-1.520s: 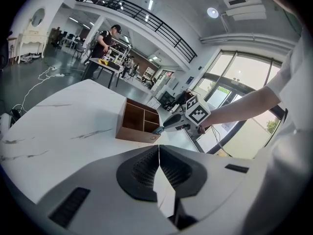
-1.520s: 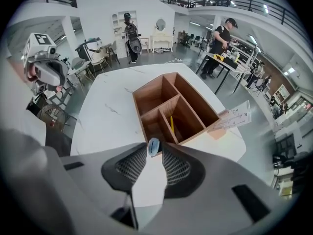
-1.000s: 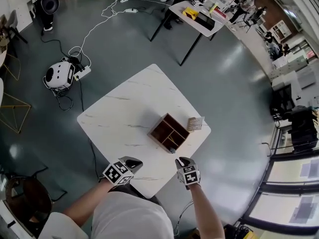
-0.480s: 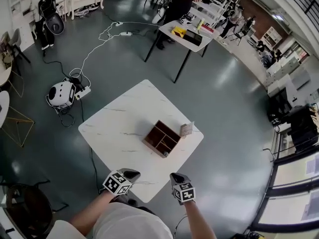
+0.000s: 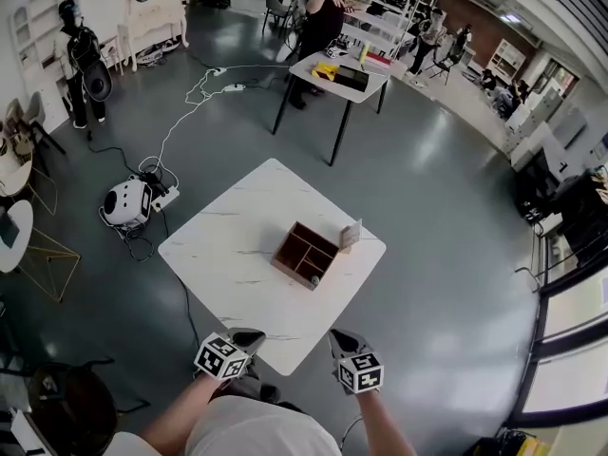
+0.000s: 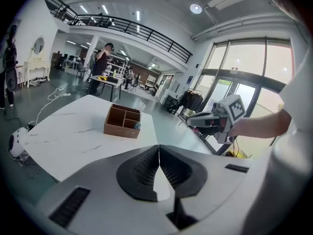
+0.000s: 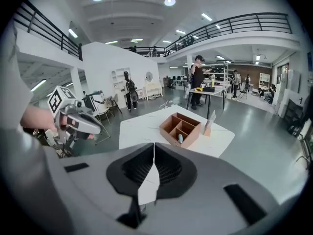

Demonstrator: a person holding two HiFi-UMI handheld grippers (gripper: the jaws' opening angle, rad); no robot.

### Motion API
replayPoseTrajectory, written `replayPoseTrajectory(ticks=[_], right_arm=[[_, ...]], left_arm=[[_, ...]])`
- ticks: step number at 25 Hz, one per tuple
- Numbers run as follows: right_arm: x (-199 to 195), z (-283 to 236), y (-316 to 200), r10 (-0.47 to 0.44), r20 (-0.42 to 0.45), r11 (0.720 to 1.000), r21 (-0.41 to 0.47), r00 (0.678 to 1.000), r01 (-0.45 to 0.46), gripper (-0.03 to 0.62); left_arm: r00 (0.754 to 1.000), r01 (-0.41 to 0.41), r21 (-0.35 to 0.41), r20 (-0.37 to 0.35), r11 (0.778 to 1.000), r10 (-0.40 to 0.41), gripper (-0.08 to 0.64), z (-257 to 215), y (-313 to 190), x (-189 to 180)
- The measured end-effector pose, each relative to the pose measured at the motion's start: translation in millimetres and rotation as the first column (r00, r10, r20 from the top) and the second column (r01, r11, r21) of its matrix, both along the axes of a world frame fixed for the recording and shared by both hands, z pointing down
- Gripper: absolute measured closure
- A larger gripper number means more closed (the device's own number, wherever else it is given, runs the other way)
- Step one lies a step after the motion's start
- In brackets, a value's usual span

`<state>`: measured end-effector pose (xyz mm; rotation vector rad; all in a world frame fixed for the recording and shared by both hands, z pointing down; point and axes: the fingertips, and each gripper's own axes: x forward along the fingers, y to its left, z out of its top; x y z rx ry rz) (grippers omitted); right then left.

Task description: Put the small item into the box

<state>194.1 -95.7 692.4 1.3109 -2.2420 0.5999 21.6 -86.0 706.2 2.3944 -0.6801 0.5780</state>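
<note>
Item (image 7: 180,138): in the box (image 5: 306,253), in the corner slot nearest the person; long side seems to run away from the right gripper, ends too small to tell.
Left gripper (image 5: 250,334): jaws pressed together, empty, aimed at the table (image 5: 237,245).
Right gripper (image 5: 343,336): same, held just off the near corner.
</note>
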Motion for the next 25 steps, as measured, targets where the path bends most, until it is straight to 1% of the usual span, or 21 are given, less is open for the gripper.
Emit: replayPoseTrajectory(ticks=[4,9,12,15,19,25], right_arm=[[9,-8,25,0.022,0.031,1.000,0.020,0.999,-0.023,0.565],[15,-21,52,0.030,0.054,0.998,0.051,0.998,-0.032,0.565],[16,-31,58,0.033,0.073,0.997,0.071,0.997,-0.039,0.565],[13,-39,63,0.037,0.098,0.996,0.076,0.995,-0.045,0.565],[11,-48,64,0.043,0.106,0.994,0.093,0.993,-0.053,0.565],[6,-59,65,0.089,0.141,0.987,0.117,0.986,-0.106,0.565]], left_arm=[[0.999,0.052,0.053,0.006,0.997,-0.052,0.546,-13,10,-8],[0.994,0.105,0.116,-0.044,0.988,-0.101,0.546,-40,24,-9],[0.992,0.120,0.136,-0.050,0.983,-0.114,0.546,-50,29,-11],[0.993,0.113,0.147,-0.046,0.983,-0.107,0.546,-57,35,-14],[0.996,0.085,0.150,-0.052,0.985,-0.078,0.546,-66,38,-15],[0.998,0.039,0.147,-0.051,0.988,-0.032,0.547,-71,38,-29]])
